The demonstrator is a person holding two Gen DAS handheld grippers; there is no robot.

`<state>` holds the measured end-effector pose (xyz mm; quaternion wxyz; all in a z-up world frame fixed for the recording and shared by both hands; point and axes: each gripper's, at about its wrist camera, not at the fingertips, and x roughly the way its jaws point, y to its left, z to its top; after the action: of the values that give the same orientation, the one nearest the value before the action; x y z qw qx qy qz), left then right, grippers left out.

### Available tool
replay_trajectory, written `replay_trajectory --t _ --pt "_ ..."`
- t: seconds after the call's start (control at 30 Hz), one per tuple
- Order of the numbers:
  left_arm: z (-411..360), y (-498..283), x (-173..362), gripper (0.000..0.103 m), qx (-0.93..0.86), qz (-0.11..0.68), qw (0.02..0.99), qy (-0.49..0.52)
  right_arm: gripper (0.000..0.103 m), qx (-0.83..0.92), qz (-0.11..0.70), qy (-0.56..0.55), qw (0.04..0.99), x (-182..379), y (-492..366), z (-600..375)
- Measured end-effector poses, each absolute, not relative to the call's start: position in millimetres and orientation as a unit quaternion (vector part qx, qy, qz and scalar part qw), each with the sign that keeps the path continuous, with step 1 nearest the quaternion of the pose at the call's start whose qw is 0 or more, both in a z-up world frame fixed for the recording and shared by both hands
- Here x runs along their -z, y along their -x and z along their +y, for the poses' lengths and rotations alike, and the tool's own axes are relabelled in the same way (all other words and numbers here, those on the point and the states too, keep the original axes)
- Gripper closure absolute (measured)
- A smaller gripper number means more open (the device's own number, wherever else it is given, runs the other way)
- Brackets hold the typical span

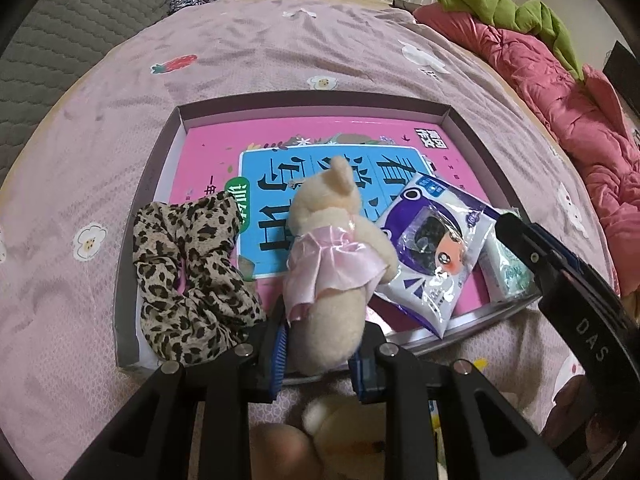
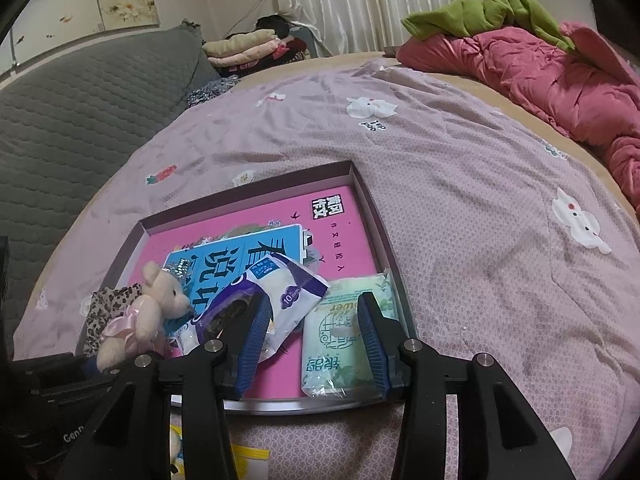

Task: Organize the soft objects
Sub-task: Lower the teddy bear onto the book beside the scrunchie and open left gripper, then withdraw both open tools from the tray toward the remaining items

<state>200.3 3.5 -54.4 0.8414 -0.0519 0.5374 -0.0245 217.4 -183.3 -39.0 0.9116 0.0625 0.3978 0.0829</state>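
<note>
A cream teddy bear (image 1: 332,248) in a pink dress leans over the near edge of a shallow purple tray (image 1: 312,100). My left gripper (image 1: 320,364) is shut on its lower body. Inside the tray, on a pink book (image 1: 208,148), lie a leopard-print scrunchie (image 1: 188,272), a purple-and-white packet (image 1: 436,252) and a green tissue pack (image 2: 340,344). My right gripper (image 2: 316,344) hovers open over the tray's near right corner. Its left pad is above the purple packet (image 2: 280,300) and its right pad above the tissue pack. Neither pad presses on anything.
The tray sits on a bed with a lilac printed sheet (image 2: 460,220). A bunched pink quilt (image 1: 560,92) and green cloth (image 1: 504,8) lie at the right. A grey quilted pad (image 2: 80,112) and folded clothes (image 2: 248,48) are at the back left. More cream plush (image 1: 344,428) shows beneath my left gripper.
</note>
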Motion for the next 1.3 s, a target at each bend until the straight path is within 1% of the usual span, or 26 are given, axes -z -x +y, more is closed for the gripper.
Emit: replay_trajectory --t 0.6,0.7,0.77,0.83,0.9,1.3 --pt "-1 -197 48 0.076 0.043 0.519 0.852 0.06 0.055 -0.089 0.401 -0.061 0.91 41 -219 -182" --pt "0 -195 48 0.071 0.046 0.52 0.85 0.065 0.055 -0.089 0.401 -0.061 0.909 41 -218 -182" --pt "3 -195 47 0.065 0.054 0.522 0.848 0.078 0.055 -0.089 0.401 -0.061 0.91 40 -218 -183" --pt "6 -193 45 0.055 0.057 0.519 0.849 0.085 0.055 -0.088 0.4 -0.06 0.91 40 -218 -183" --pt "7 -192 42 0.052 0.056 0.514 0.852 0.08 0.055 -0.087 0.4 -0.061 0.91 39 -218 -184" --pt "22 -190 30 0.05 0.039 0.495 0.863 0.093 0.054 -0.085 0.4 -0.061 0.911 40 -218 -185"
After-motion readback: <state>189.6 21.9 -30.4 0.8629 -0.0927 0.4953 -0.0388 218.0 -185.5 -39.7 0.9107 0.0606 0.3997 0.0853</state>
